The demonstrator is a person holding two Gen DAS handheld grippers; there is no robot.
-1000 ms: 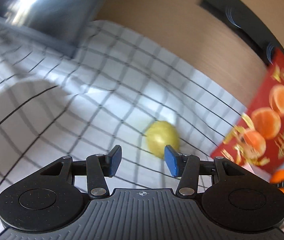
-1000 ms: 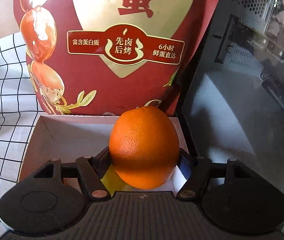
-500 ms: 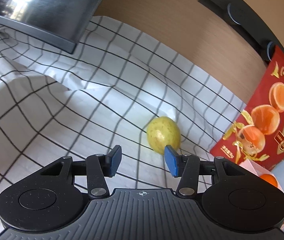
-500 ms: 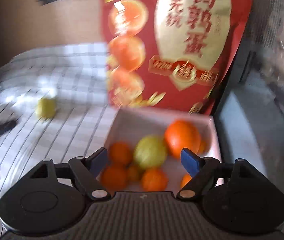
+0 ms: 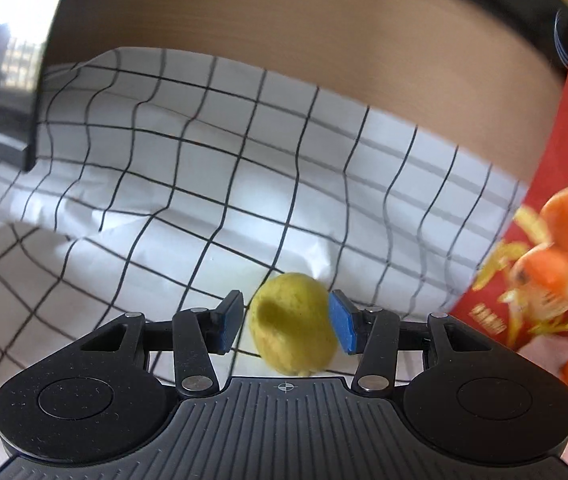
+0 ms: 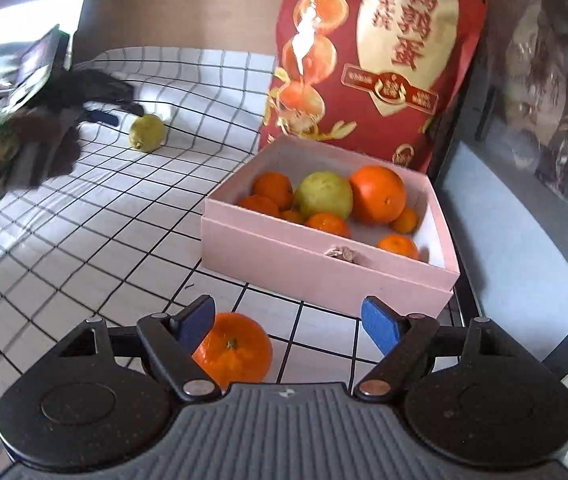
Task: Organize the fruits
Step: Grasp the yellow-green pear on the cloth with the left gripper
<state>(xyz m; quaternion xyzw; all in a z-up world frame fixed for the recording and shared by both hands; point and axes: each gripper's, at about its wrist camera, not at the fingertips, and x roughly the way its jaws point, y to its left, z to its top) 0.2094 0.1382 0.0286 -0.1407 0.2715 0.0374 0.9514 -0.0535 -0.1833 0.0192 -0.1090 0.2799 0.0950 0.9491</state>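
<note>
Most of the fruit already sits in the pink box (image 6: 323,268): several oranges and a pale green fruit. Two pieces remain on the checked cloth (image 6: 96,216). The left gripper (image 5: 284,322), whose jaws have just been opening, straddles the yellow-green fruit (image 5: 293,324); a gap shows on one side, so it is not yet gripped. The right gripper (image 6: 287,320) stands spread over a loose orange (image 6: 232,350) before the box, touching nothing. The box's near floor is hidden behind its wall, and the left gripper is blurred in the right view.
</note>
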